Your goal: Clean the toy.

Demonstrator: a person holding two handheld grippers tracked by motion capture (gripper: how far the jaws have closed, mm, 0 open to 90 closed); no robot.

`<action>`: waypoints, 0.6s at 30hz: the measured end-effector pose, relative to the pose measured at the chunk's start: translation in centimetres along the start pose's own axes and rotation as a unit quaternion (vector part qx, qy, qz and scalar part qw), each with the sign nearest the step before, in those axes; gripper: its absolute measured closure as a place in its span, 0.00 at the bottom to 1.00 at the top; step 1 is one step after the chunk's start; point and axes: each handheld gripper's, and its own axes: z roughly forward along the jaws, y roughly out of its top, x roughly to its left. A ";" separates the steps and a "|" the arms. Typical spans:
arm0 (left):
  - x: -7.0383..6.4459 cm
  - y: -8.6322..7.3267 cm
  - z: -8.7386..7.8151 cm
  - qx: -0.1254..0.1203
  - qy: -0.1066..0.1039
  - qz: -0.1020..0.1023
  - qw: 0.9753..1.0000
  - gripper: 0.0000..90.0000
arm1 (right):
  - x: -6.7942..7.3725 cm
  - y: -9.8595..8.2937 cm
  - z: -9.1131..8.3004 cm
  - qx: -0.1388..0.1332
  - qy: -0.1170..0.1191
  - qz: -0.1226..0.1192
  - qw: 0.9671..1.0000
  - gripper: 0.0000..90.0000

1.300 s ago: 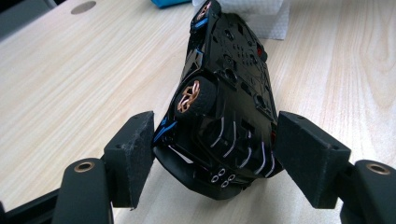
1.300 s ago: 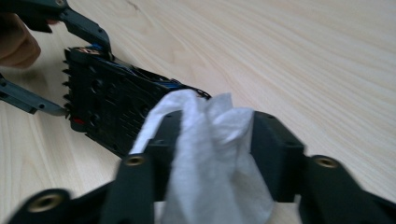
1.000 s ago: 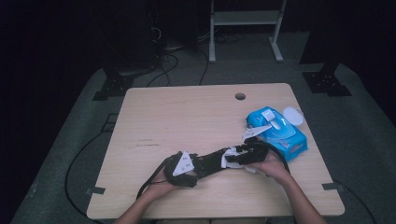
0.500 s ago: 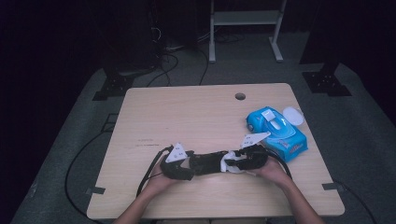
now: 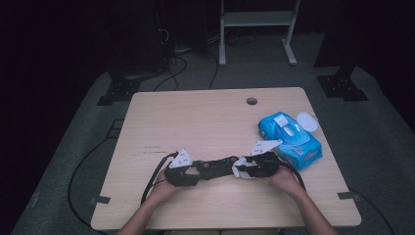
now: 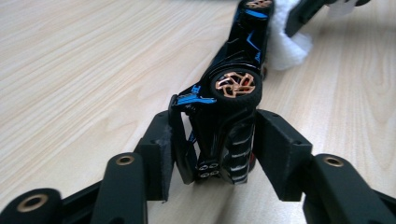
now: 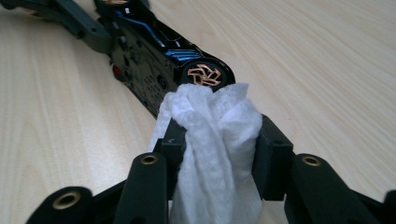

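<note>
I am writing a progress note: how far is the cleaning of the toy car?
Done: one wipe is out of the blue pack.

In hand: the left tool clamps the black toy car; the right tool presses the wipe against a wheel.

Left: probably the remaining surfaces.

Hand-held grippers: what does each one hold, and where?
Left hand-held gripper clamps the toy car at its rear end. Right hand-held gripper pinches a bunched white wipe.

Your light wooden table [image 5: 195,122] stands on grey floor [image 5: 386,147] in a dark room; beyond its far edge, a white metal frame [image 5: 257,29].
</note>
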 end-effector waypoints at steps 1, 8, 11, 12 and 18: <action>-0.1 0.0 0.0 -0.003 -0.006 -0.001 1.000 0.57 | 0.0 0.0 0.0 0.000 -0.002 0.001 1.000 0.67; -0.4 0.2 -0.1 -0.011 -0.037 -0.012 0.999 0.60 | 0.6 -0.1 -0.9 0.002 -0.011 0.008 1.000 0.64; -0.4 0.2 0.0 -0.008 -0.040 -0.014 0.999 0.60 | 0.8 -0.3 -1.4 -0.002 -0.022 0.016 1.000 0.68; -0.4 0.2 0.0 -0.008 -0.040 -0.014 0.999 0.59 | 0.7 -0.4 -1.6 -0.003 -0.024 0.023 0.999 0.69; -0.5 0.6 0.7 -0.006 -0.035 -0.016 0.999 0.45 | 0.6 0.2 -3.4 -0.045 -0.043 0.046 0.997 0.78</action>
